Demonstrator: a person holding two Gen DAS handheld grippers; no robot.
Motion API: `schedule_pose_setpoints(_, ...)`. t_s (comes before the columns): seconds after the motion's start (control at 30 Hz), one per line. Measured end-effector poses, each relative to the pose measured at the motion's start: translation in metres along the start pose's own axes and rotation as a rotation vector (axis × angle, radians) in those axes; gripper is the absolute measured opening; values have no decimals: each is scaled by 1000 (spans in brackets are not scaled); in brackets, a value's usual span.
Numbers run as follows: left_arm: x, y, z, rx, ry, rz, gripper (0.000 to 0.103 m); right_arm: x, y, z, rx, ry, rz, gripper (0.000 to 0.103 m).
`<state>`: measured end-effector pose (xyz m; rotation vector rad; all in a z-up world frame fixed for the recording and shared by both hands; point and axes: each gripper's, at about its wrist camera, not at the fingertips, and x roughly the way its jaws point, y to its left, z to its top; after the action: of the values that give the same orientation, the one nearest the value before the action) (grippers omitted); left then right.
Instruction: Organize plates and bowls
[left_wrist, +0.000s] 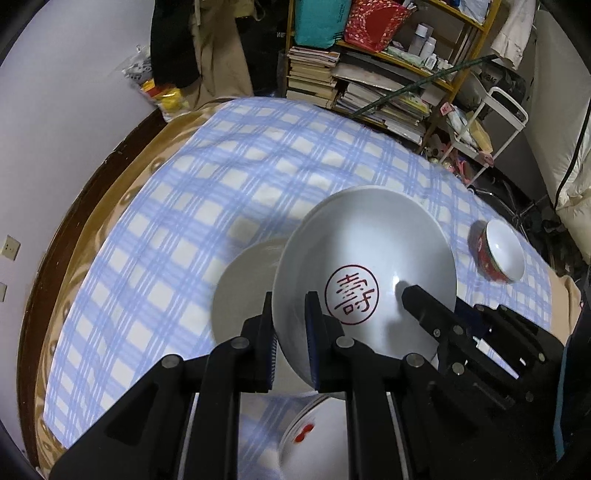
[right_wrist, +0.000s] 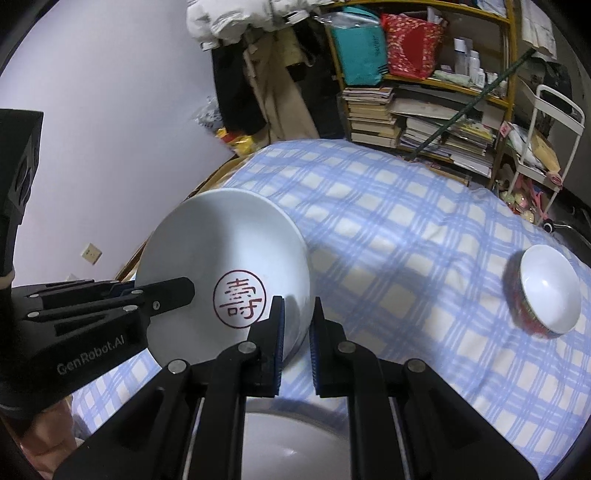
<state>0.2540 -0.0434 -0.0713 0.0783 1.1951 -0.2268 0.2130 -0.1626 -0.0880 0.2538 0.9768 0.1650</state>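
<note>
1. L gripper: nearest the left wrist cam, fingers clamped on the rim of the white bowl, one finger inside, one outside.
2. R gripper: also pinching that bowl's rim from the opposite side; the rim sits between the blue pads.
3. Bowl is held by both grippers above the table, tilted steeply so the inside faces both cams; a red circled character mark shows on its inner bottom.
4. Plate: white, flat on the checked cloth, just behind and under the tilted bowl, partly hidden by it.
5. A 2nd white plate with red marks lies under the L gripper, blurred, mostly hidden.
6. Red-patterned bowl: on the cloth well apart to the right, white inside; whether tipped or upright, can't tell.
7. Bkgd: shelf w/ books beyond the table's far edge.
</note>
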Motion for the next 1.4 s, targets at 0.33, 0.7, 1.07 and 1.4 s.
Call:
schedule_pose_setpoints(0.33,-5,23,-36,-34,8,-42,14,-9,28,-13,-60,-8,-4,14)
schedule_pose_setpoints(0.7,21,41,-41,-82,12,-55,14,16,36,-23,-85,26,1,14)
schedule_pose_setpoints(1.07,41,42,-41,-53,-24,-4,14,46,30,-27,-83,61,17,14)
schedule_pose_setpoints(1.4,48,39,-39,-34,-40,27,14,57,25,-26,-87,71,28,14)
